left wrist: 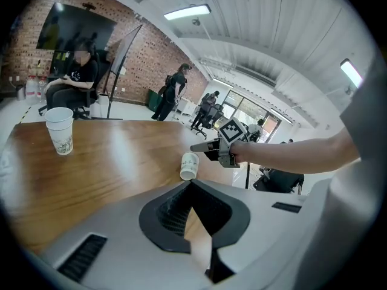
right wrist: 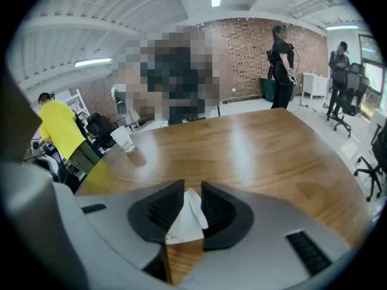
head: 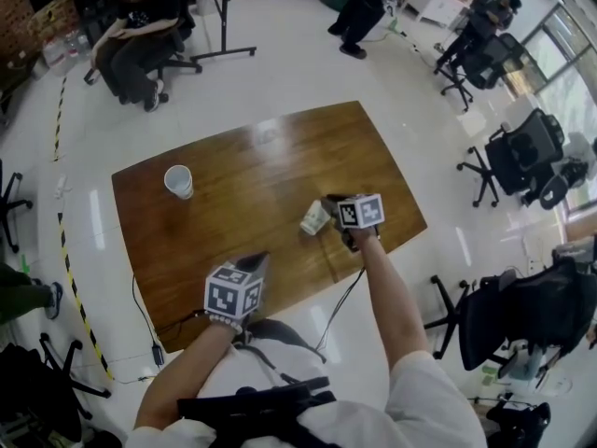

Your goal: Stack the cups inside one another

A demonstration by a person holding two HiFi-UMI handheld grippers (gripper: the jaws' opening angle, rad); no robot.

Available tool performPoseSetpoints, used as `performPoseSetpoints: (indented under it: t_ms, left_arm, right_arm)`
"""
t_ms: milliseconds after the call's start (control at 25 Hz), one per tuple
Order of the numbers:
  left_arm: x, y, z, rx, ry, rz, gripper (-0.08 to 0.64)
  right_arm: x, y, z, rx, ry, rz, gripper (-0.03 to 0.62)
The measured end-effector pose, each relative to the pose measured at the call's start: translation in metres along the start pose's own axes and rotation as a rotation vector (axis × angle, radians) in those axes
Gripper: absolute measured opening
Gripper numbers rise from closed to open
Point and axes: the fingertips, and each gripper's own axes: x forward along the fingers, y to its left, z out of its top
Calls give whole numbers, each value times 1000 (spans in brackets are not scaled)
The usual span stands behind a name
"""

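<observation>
A white paper cup stands upright near the far left corner of the brown wooden table; the left gripper view shows this upright cup too. A second paper cup lies tilted on its side near the table's right edge. My right gripper is at this cup; in the right gripper view the cup's wall sits pinched between the jaws. My left gripper hovers over the table's near edge, its jaws shut with nothing between them.
Office chairs stand right of the table. A seated person and a stand are beyond the far side, and a standing person further back. A cable runs on the floor by the near left corner.
</observation>
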Motion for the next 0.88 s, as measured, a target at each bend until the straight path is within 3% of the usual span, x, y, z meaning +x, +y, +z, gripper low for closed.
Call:
performPoseSetpoints:
  t_ms: [360, 480, 880]
  left_arm:
    - [2, 9, -1, -18, 3, 19, -5]
    - [3, 11, 0, -17, 3, 21, -5]
    - [-3, 11, 0, 9, 11, 7, -5]
  right_arm:
    - [13, 1, -7, 49, 12, 64, 78]
    - [13, 1, -7, 67, 5, 78, 22]
    - [-3, 12, 1, 40, -37, 61, 18]
